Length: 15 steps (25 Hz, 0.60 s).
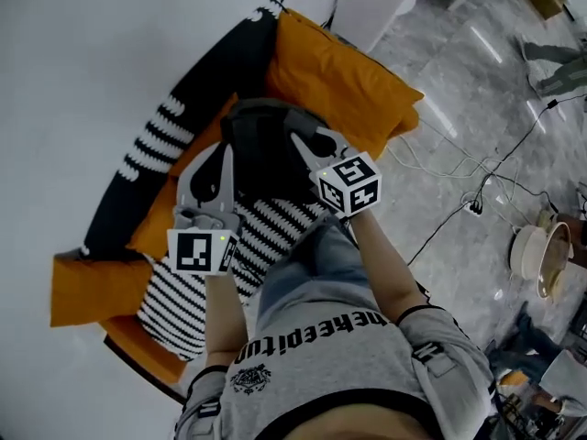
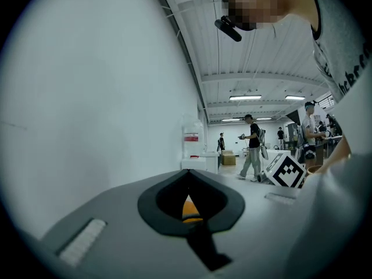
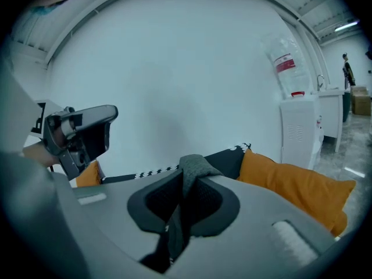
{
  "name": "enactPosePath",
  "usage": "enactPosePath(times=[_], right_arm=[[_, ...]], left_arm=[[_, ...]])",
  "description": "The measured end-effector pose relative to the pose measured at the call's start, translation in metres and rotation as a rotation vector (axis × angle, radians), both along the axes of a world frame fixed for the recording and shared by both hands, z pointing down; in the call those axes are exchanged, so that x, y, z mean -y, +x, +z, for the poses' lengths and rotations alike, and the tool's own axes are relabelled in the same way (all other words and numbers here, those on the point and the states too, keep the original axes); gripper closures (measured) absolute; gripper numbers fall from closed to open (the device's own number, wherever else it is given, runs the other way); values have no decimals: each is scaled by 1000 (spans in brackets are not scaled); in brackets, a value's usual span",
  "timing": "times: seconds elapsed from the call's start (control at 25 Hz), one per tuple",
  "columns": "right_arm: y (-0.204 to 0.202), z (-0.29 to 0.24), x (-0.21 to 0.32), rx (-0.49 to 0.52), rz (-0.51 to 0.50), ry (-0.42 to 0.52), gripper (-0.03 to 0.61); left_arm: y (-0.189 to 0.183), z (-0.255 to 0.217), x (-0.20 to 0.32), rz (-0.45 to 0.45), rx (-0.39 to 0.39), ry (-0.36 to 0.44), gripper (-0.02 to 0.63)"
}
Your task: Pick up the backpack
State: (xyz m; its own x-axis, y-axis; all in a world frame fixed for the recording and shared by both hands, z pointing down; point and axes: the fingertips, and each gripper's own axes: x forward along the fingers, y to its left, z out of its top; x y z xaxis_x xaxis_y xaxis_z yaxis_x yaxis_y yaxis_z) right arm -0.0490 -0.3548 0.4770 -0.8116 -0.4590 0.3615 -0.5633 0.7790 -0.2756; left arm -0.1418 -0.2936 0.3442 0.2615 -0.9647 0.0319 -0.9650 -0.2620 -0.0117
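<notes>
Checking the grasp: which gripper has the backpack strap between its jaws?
The right gripper: its jaws pinch the grey strap; the left gripper is shut on nothing.

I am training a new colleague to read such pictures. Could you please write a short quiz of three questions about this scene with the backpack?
1. Multiple choice: What do the right tongs clamp?
A) a striped cushion
B) the grey fabric strap of the dark backpack
C) nothing at all

2. True or false: The left tongs stand wide open.

3. Fill in the blank: In the head view, the large cushion lying beyond the backpack, against the white wall, is ____ in colour.

Key: 1 B; 2 false, their tips meet; 3 orange.
</notes>
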Motion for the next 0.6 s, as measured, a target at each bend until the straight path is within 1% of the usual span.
enactPosePath(times=[0.08,0.32,0.44,0.6], right_arm=[[-7,-8,-9,-6,-27,20,549],[-26,-26,-41,-36,-110,80,549],[-28,-36,-52,-40,-119,106,548],[-22,-50,-50,-41,-101,136,548]], left_arm=[[-2,-7,-2,5,0,25,597],[-6,-19,-15,1,1,49,598],[-9,-28,-24,-4,5,73,598],[-15,-36,-28,-10,2,101,597]])
